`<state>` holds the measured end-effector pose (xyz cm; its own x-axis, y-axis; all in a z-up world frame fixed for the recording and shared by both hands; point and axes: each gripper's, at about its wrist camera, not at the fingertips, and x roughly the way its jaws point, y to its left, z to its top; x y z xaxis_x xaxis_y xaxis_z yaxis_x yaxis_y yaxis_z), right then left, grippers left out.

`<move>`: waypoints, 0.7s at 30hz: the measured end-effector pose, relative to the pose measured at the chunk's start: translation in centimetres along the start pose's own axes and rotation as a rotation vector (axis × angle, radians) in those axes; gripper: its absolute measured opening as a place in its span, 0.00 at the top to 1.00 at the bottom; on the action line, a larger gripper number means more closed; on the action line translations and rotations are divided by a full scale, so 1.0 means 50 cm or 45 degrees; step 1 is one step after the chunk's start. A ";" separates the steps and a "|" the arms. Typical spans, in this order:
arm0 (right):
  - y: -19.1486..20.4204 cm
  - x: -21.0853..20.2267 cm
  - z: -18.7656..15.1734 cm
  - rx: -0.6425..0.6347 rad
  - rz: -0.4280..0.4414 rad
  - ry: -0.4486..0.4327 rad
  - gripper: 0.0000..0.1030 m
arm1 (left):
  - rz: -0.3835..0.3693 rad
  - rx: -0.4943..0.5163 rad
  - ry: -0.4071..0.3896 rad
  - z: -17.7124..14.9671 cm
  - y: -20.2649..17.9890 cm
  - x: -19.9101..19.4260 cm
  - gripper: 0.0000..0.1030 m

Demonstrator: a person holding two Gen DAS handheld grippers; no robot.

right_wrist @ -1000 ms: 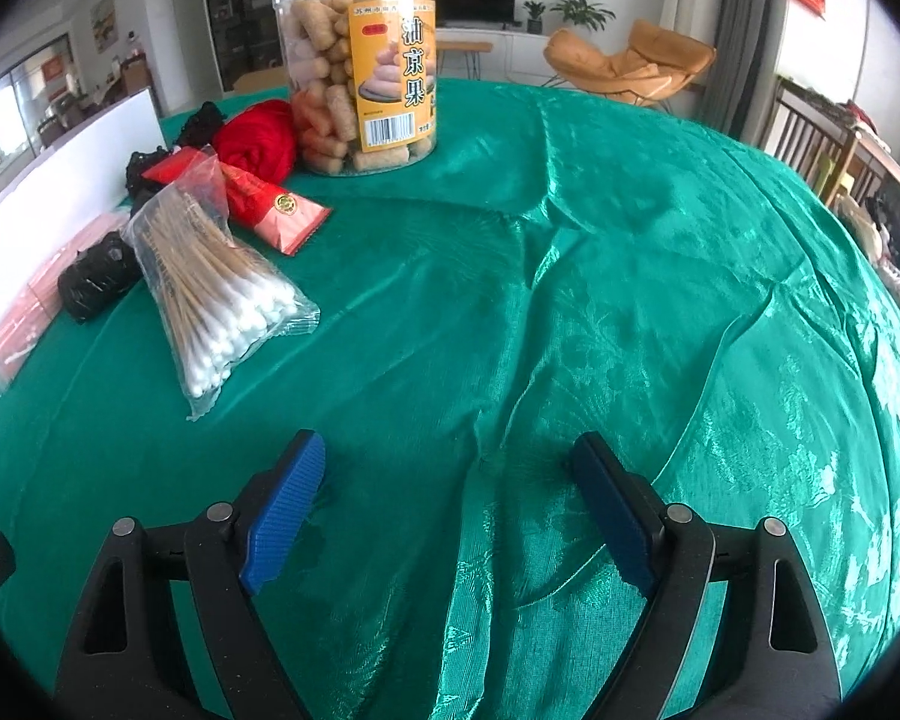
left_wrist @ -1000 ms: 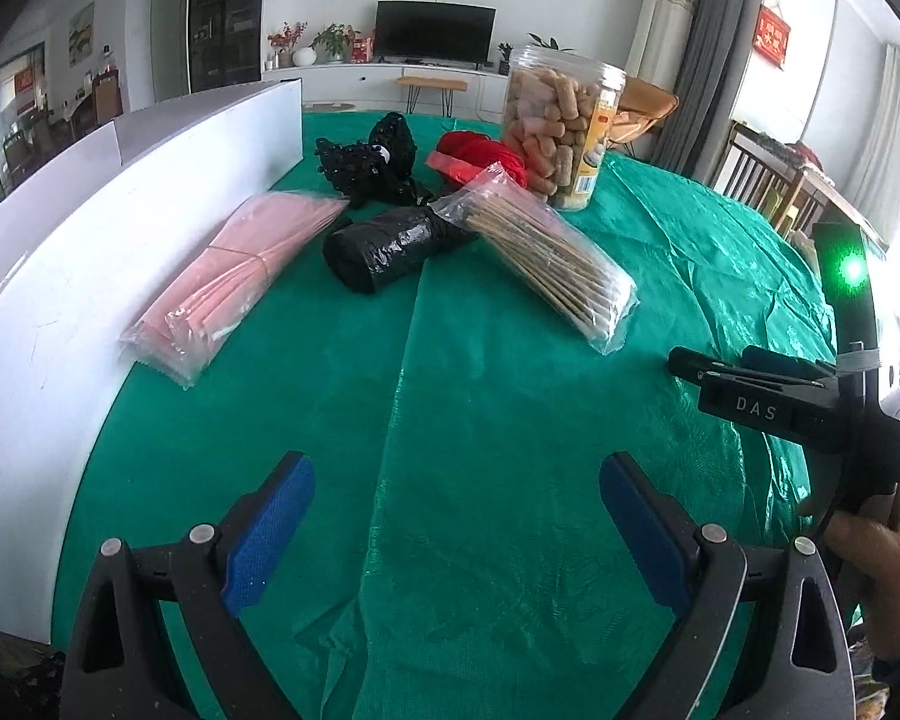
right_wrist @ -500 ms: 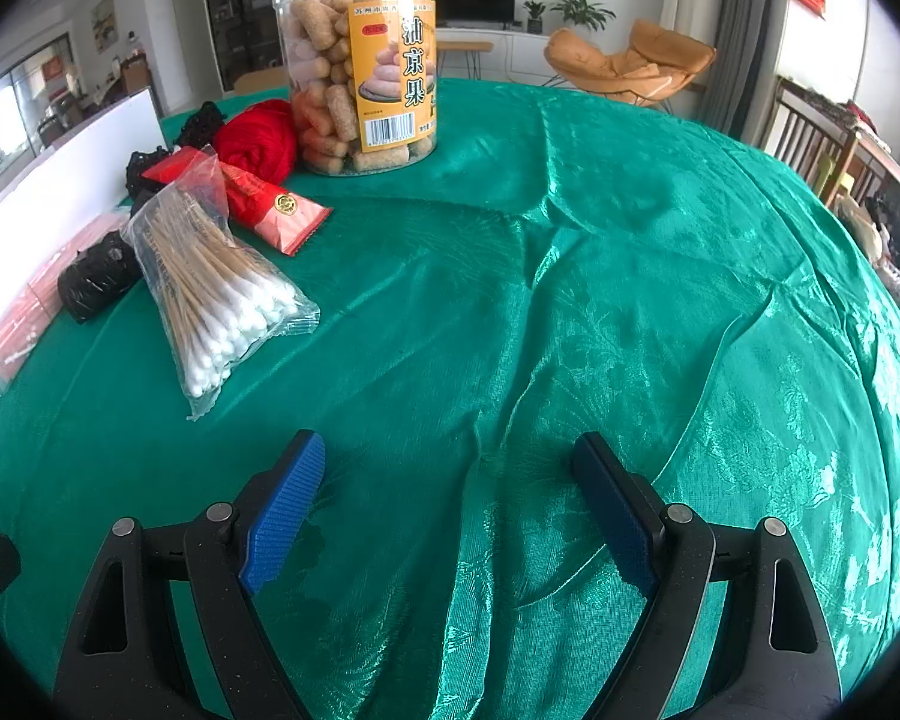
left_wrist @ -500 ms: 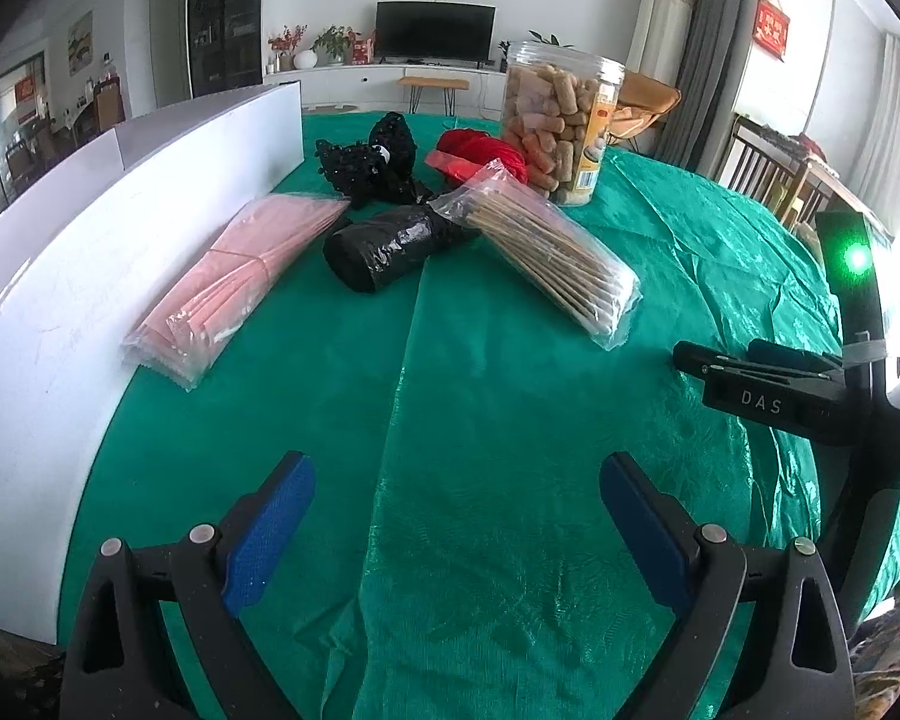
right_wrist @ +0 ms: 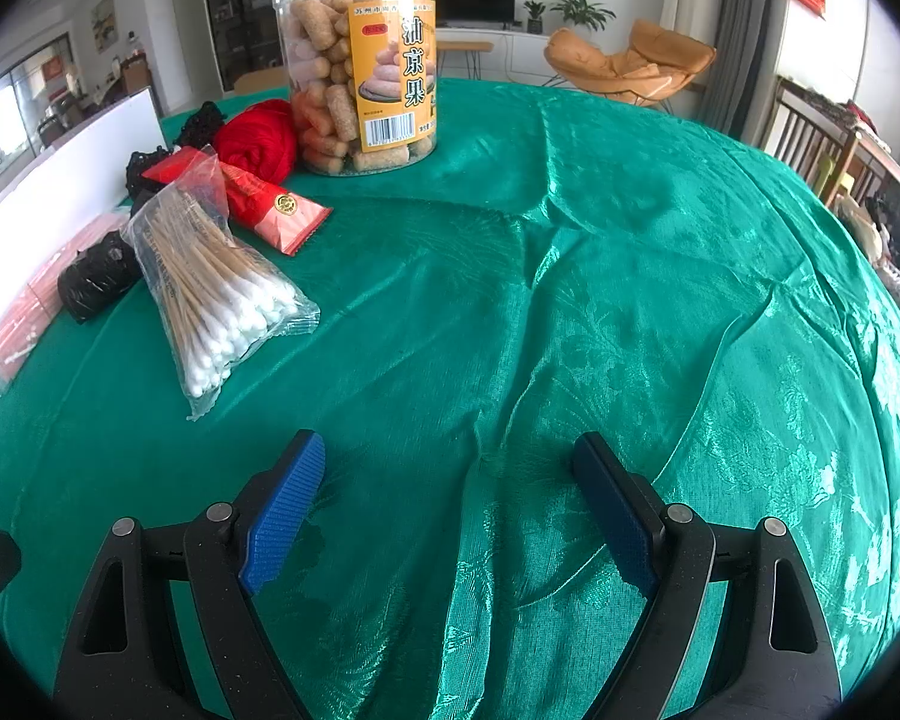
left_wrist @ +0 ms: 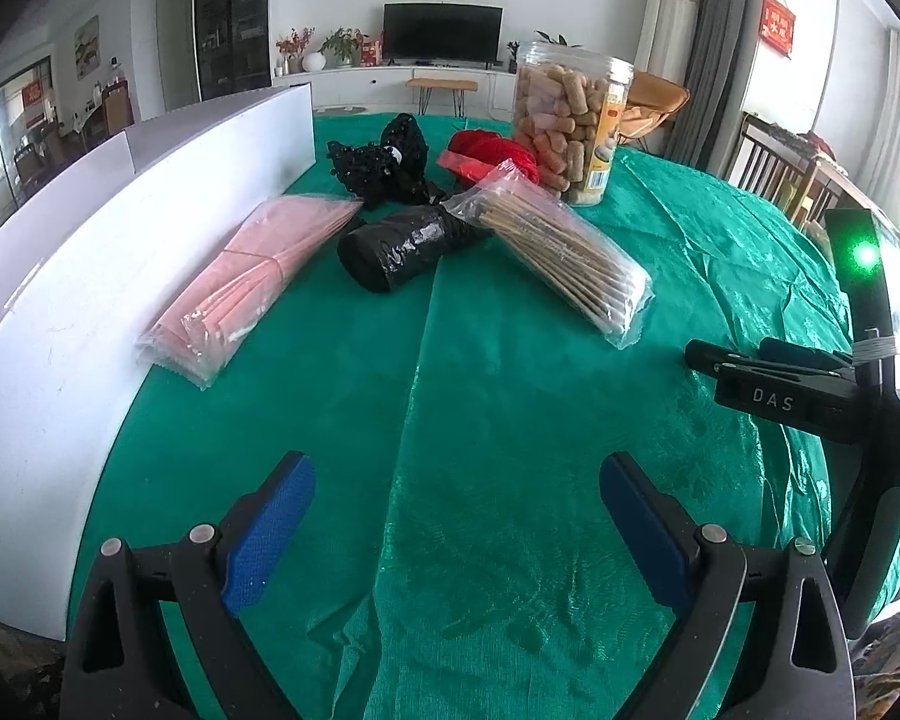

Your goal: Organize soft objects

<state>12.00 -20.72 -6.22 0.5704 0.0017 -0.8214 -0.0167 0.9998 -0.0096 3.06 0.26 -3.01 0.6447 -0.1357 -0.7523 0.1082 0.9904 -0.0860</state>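
- Claws at the ready: the left claw (left_wrist: 453,531) and right claw (right_wrist: 447,510) both hang over the bare near part of the green-clothed surface (right_wrist: 630,300), jaws spread wide apart and holding nothing; by the look of it, no object has been taken up yet.
- Soft goods wait in a cluster beside the clear snack jar (left_wrist: 567,123): a red yarn ball (right_wrist: 258,135) touches the jar's left side, with black lacy fabric (left_wrist: 390,165) just beyond the yarn, further from the jar.
- Nearer the claws than the jar lie a bag of cotton swabs (right_wrist: 216,288), a black plastic roll (left_wrist: 402,246) and a flat pink packet (left_wrist: 252,276), the packet farthest left of the jar, hard against the white board (left_wrist: 90,276).
- A red foil sachet (right_wrist: 270,207) lies between the jar and the swab bag, its far end tucked under the yarn.
- Judged from this lie, the swab bag is the nearest pick: approach low along its length and close across the narrow middle, gently, since slack film may slip or bunch.
- Containers: the jar stands upright, lid on, packed nearly full with tan cylindrical snacks; the swab bag is sealed, white tips massed at its near end. No bin for sorting is visible.
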 end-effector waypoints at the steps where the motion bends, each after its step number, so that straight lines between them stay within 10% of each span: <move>1: 0.000 0.000 0.000 0.000 0.000 0.000 0.16 | -0.002 0.000 -0.005 0.000 0.000 -0.002 0.07; 21: 0.000 0.000 0.000 0.000 0.000 0.000 0.16 | -0.025 -0.022 -0.009 0.001 0.008 -0.010 0.07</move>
<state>12.00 -20.71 -6.21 0.5702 0.0014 -0.8215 -0.0164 0.9998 -0.0097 2.83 0.72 -2.63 0.6476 -0.1549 -0.7460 0.1074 0.9879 -0.1119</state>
